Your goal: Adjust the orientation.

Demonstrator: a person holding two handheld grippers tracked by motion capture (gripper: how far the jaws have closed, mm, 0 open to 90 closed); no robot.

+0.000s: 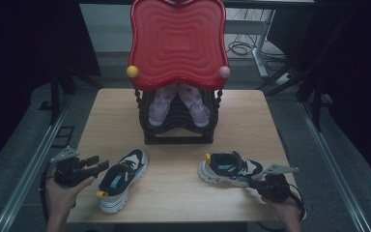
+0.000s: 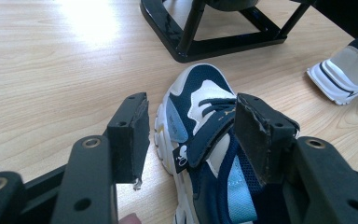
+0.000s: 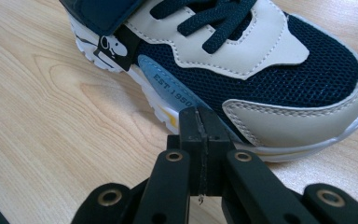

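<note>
Facing the camera, the red tray-like panel (image 1: 178,43) hides most of the black rack (image 1: 178,123), where two lilac shoes (image 1: 178,104) show only partly. Left hand-held gripper (image 1: 89,164): jaws spread, just beside the left sneaker (image 1: 123,180) on the tabletop (image 1: 174,193). Right hand-held gripper (image 3: 199,126): jaws pressed together, holding nothing, tips at the sole edge of the right sneaker (image 1: 229,169); contact cannot be told.

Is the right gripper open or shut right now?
Shut. In the right gripper view, the right gripper has its two fingers pressed flat together with nothing between them, the tips right at the sole edge of the navy sneaker.
</note>
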